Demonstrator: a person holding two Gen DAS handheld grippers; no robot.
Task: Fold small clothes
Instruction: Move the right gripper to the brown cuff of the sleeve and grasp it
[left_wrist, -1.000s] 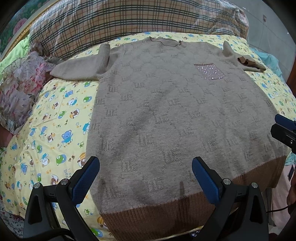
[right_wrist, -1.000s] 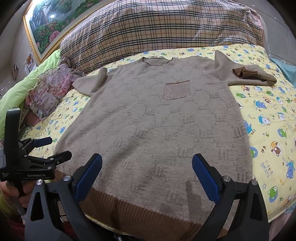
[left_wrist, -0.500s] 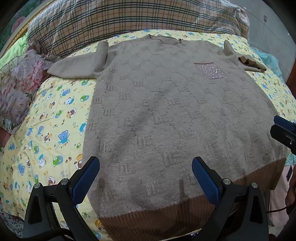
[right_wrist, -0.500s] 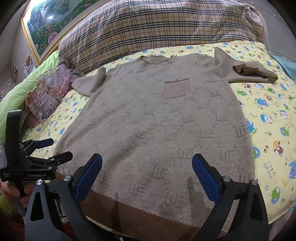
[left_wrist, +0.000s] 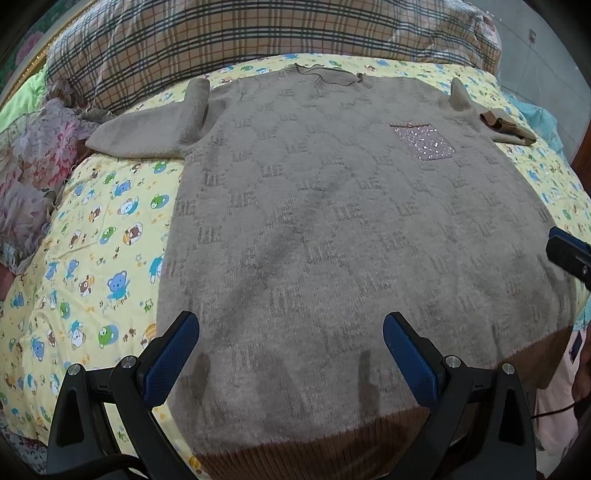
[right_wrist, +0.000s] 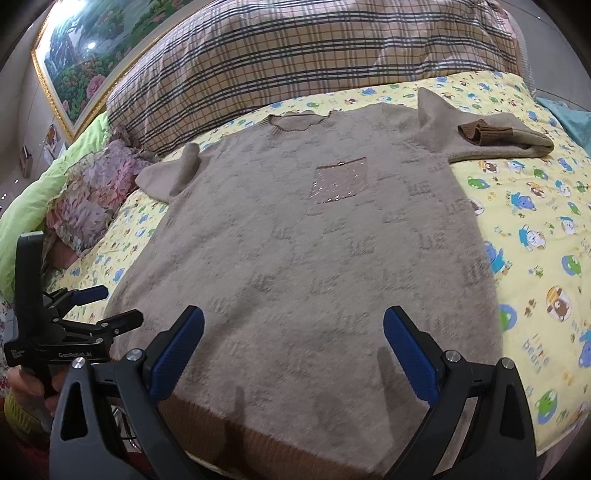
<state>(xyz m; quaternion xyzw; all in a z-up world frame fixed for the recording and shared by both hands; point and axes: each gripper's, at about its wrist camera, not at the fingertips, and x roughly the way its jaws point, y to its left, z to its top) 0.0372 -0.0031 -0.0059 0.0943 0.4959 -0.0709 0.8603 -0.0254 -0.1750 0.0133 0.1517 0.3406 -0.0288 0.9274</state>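
Fuzzy, matt knit on the sweater (left_wrist: 332, 229), with a tighter ribbed brown hem (left_wrist: 332, 443) and a glittery sequinned pocket (left_wrist: 424, 142). Soft printed cotton sheet (right_wrist: 535, 221) underneath, woven plaid pillow (right_wrist: 314, 51) behind. The left gripper (left_wrist: 291, 354) shows matt black plastic, dimpled blue rubbery pads (left_wrist: 170, 365) and shiny metal screws (left_wrist: 129, 362).

Taupe sweater (left_wrist: 332, 229) flat on bear-print sheet (left_wrist: 92, 229) — left gripper (left_wrist: 291, 354) wide apart above hem.
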